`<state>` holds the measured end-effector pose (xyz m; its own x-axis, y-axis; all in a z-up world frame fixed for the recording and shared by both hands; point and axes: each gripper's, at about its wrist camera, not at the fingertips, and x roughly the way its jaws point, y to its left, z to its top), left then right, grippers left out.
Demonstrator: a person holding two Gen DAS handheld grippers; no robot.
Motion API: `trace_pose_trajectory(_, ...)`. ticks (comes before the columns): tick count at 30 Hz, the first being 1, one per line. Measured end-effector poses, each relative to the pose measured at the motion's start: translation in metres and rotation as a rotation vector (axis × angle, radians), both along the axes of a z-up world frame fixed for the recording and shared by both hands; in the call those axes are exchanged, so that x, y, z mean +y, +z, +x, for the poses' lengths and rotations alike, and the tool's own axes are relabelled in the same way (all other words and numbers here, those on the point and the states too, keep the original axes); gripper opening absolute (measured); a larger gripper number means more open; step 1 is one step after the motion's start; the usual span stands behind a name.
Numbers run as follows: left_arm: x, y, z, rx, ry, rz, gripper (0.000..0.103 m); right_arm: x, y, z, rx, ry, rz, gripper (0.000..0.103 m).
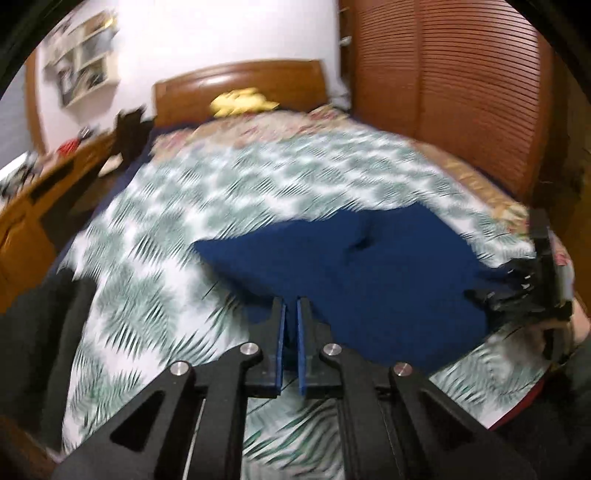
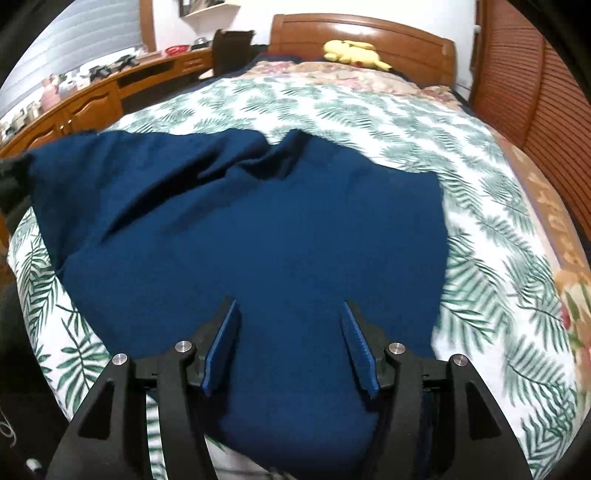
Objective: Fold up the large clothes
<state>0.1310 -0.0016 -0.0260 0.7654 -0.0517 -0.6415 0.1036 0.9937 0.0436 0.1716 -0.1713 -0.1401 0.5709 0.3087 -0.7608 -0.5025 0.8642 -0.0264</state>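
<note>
A large dark blue garment (image 2: 258,229) lies spread on the leaf-print bedspread (image 2: 369,122), rumpled near its far edge; it also shows in the left wrist view (image 1: 369,266). My left gripper (image 1: 291,306) has its jaws nearly closed with a thin gap, over the garment's near edge; I cannot see cloth pinched between the pads. My right gripper (image 2: 290,306) is open wide, its blue pads (image 2: 223,339) just above the middle of the garment. The right gripper also shows at the right edge of the left wrist view (image 1: 532,280).
The bed has a wooden headboard (image 2: 362,33) with a yellow plush toy (image 2: 351,51) in front. A wooden desk (image 2: 92,96) with clutter runs along the left. A slatted wooden wardrobe (image 2: 535,92) stands on the right. The left wrist view is motion-blurred.
</note>
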Motion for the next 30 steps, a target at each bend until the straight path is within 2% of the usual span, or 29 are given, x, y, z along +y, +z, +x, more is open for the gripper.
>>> trace_pose_trajectory(2, -0.033, 0.011, 0.015, -0.012, -0.063, 0.046, 0.001, -0.013, 0.002, 0.001, -0.002, -0.024, -0.001, 0.058)
trace_pose_trajectory(9, -0.130, 0.040, 0.050, -0.028, -0.247, 0.052, 0.000, -0.065, 0.008, 0.003, -0.001, -0.119, 0.010, 0.058)
trace_pose_trajectory(13, -0.184, 0.043, 0.059, -0.030, -0.340, 0.062, 0.000, -0.097, 0.009, -0.001, -0.002, -0.163, 0.018, 0.058)
trace_pose_trajectory(17, -0.223, 0.033, 0.067, -0.003, -0.396, 0.065, 0.000, -0.123, 0.007, -0.006, 0.000, -0.209, 0.028, 0.058)
trace_pose_trajectory(20, -0.237, 0.023, 0.070, 0.030, -0.416, 0.044, 0.001, -0.138, 0.004, -0.009, 0.018, -0.233, 0.039, 0.058)
trace_pose_trajectory(24, -0.245, 0.008, 0.071, 0.053, -0.407, 0.071, 0.002, -0.142, 0.006, -0.012, 0.016, -0.238, 0.038, 0.058)
trace_pose_trajectory(27, -0.246, 0.008, 0.070, 0.070, -0.417, 0.040, 0.004, -0.143, 0.012, -0.012, 0.005, -0.242, 0.049, 0.058)
trace_pose_trajectory(30, -0.241, 0.021, 0.063, 0.056, -0.436, 0.007, 0.005, -0.141, 0.020, -0.011, -0.013, -0.244, 0.061, 0.058)
